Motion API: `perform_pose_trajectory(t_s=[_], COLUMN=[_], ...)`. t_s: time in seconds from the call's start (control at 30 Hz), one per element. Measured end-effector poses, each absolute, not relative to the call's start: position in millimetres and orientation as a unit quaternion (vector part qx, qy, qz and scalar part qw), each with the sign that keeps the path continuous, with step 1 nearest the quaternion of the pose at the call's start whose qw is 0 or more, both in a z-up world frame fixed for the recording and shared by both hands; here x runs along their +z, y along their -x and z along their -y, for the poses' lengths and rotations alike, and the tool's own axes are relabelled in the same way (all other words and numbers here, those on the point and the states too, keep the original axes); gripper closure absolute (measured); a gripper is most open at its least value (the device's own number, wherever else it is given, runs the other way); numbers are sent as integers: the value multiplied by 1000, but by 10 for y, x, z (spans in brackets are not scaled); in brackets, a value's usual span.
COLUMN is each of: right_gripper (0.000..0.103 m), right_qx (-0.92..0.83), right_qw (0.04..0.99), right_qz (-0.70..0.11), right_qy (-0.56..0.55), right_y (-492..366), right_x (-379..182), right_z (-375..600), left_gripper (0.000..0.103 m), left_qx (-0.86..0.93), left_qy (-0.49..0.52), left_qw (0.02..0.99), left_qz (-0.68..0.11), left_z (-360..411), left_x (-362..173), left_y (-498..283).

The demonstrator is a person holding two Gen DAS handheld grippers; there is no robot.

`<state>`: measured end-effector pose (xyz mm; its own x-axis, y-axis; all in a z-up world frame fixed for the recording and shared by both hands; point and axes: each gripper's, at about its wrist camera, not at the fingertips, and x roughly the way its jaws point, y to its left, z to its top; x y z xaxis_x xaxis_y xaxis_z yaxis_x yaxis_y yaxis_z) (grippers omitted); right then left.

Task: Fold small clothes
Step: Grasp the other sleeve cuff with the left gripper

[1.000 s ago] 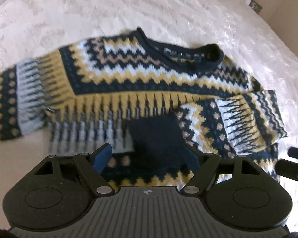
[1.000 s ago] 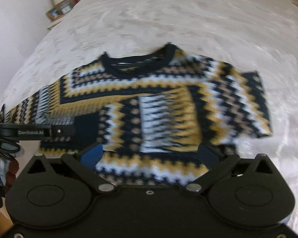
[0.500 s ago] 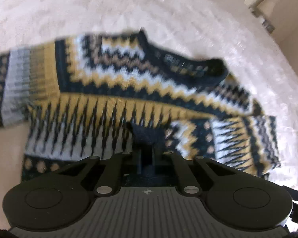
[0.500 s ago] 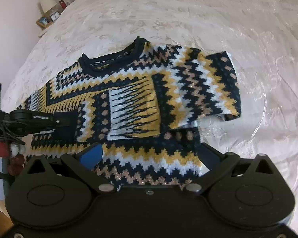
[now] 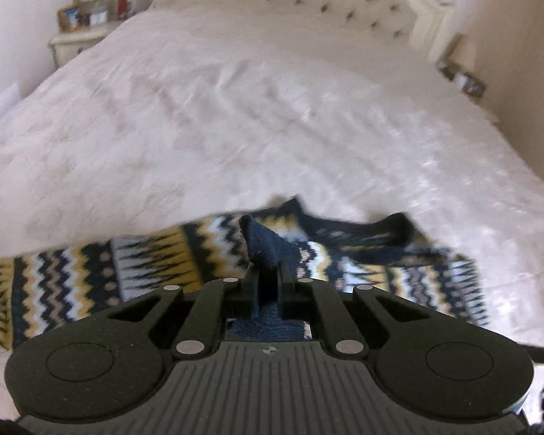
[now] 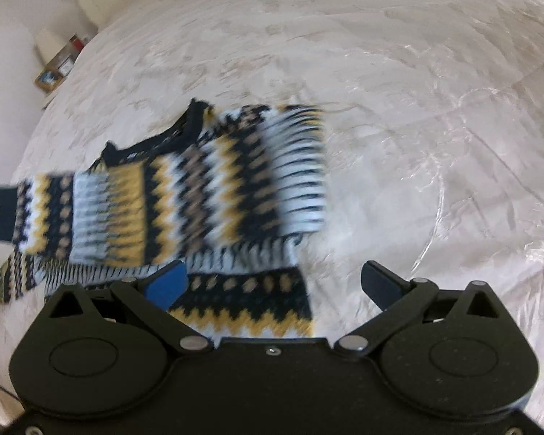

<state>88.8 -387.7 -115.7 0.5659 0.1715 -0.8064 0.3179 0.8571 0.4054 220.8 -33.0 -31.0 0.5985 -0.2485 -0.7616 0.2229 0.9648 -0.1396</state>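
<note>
- The patterned knit sweater [image 6: 199,195], in navy, yellow and white zigzag bands, lies on the white bedspread [image 6: 399,108], near the edge of the bed that is closest to the person.
- One sleeve [image 6: 290,166] is folded across the chest, and the navy neckline [image 6: 152,137] points toward the far side of the bed.
- The left gripper [image 5: 268,279] has its fingers clenched on a navy cuff [image 5: 261,246], which stands up between them as a small peak. I judge this is the end of the other sleeve.
- The right gripper [image 6: 275,282] is released, with its jaws wide apart. The blue pad [image 6: 167,282] is over the hem area of the sweater, but nothing is between the fingers.
- The step in hand seems to be to carry the pinched sleeve across the body for the second fold.
- Risk: the grip holds only a thin edge of the cuff, so the knit may slip out if the pull is fast.
- Risk: nothing pins the body of the sweater, so a strong pull could drag the whole garment and undo the sleeve already folded.
- Risk: the smooth bedspread may let the cloth slide, and the fold would then land crooked.
</note>
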Motion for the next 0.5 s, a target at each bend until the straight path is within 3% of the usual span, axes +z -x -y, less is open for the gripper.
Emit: perform_pose_trajectory(t_s=[0.5], right_gripper=[1], right_qx=[-59], right_qw=[841], right_qz=[-460], right_qy=[-277], right_y=[-1726], right_x=[-1343], right_z=[4347], left_gripper=[94], left_qx=[-14], left_qy=[-4], left_qw=[852], left_qz=[-524], left_z=[141], left_x=[-1198], left_y=[-2593])
